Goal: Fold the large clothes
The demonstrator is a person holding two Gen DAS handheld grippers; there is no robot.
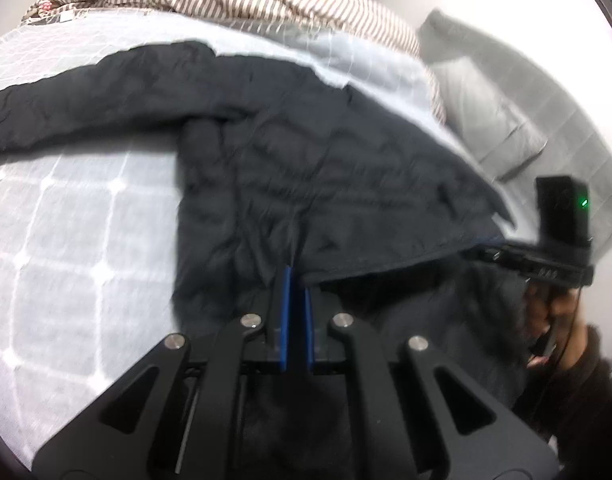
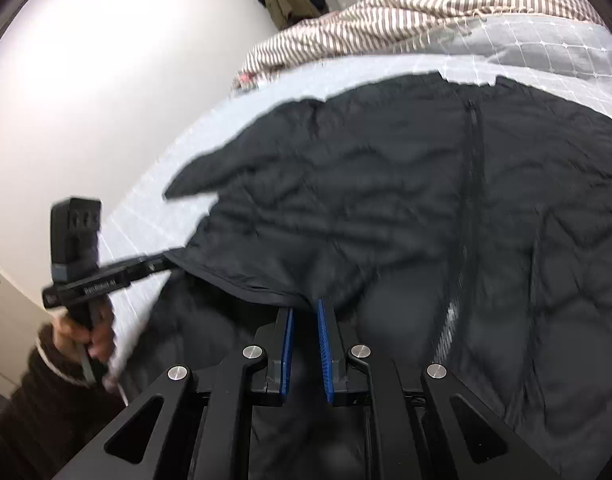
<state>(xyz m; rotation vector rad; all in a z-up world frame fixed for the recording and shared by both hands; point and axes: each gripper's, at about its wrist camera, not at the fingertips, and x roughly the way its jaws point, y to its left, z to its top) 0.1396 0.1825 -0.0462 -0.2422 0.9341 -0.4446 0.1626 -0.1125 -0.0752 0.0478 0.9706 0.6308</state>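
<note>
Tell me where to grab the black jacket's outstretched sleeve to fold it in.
Take the sleeve near its cuff end, where it tapers and lies flat on the checked bedsheet. Come in low from the outer side, probably with the left gripper, which is nearer. It and the right gripper both pinch the quilted jacket by its hem, so one must release first.

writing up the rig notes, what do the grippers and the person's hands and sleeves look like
Both grippers, left gripper and right gripper, are matte black linkages with silver pivot bolts and blue finger pads. Each carries a black box on top; one shows a green light. Bare hand, dark brown sleeve.
</note>
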